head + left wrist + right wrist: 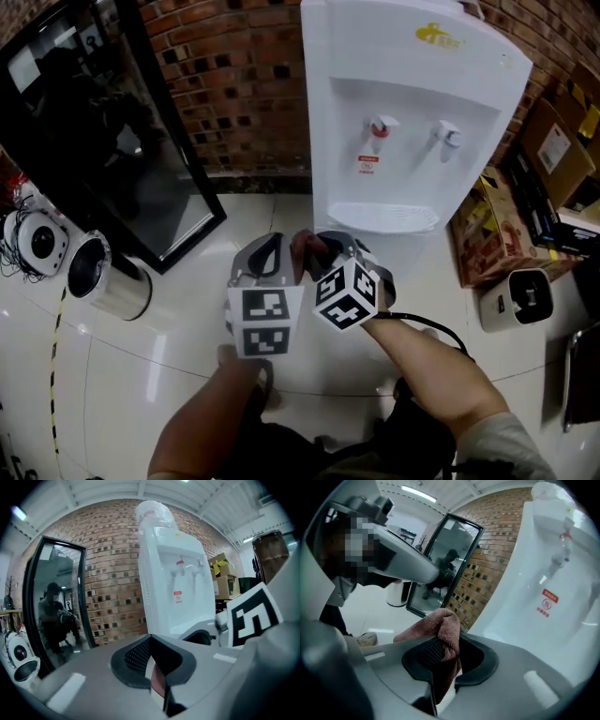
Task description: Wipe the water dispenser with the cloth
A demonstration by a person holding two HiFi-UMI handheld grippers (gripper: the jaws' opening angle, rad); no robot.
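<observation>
While the right gripper [443, 645] is clenched on the cloth [440, 623], the left gripper [149, 641] grasps nothing. Its jaws stand together at the tips, w/ only a thin slit lower down where a reddish sliver shows, too small to tell what it is. The cloth is a brownish-pink terry rag, bunched btwn the right pads [426, 651]. Its fold humps up over the jaw tips & a tail hangs down through the gap.

In the head view both grippers sit side by side, nearly touching, low in the middle. Their marker cubes [258, 323] face up & the cloth shows btwn them. They're held in front of the water dispenser [412, 112], below its drip tray [382, 217] in the picture. Cloth & dispenser are apart, no contact.

The dispenser is white & upright against a brick wall [234, 84]. A red tap [380, 127] & a pale tap [448, 134] sit side by side in the recess above the tray. Left of the dispenser a black-framed glass panel [122, 159] leans on the wall, reflecting a person. A steel bin [108, 281] stands near the panel's foot on the white tile floor [159, 366]. Cardboard boxes [553, 150] are stacked right of the dispenser.
</observation>
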